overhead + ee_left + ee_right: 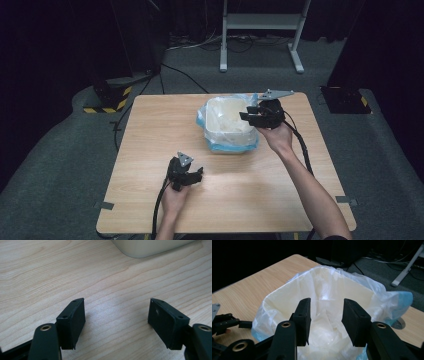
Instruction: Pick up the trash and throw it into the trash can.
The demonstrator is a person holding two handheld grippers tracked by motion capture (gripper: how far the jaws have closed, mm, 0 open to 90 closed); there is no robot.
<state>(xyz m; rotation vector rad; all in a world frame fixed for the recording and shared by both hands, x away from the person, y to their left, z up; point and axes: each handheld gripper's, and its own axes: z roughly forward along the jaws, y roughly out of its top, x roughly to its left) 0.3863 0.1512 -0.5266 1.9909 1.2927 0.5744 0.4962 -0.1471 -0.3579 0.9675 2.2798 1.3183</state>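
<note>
1. Two grippers spread, both empty: right gripper (254,116) hovering over lined bin (220,131), at its right rim; left gripper (191,176) near the bin's front-left, low over table (150,130).
2. Bin past table centre, bag liner (384,293) draped over rim.
3. Right much nearer; likely reaches into liner.

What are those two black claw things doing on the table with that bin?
A person holds a gripper in each hand at a wooden table. The right gripper hangs over the rim of a small white bin lined with a thin plastic bag, its jaws open above the inside of the bag and holding nothing. The left gripper sits low over bare wood nearer the person, jaws wide open and empty. It looks like the bag is being fitted, but I can't be sure.
</note>
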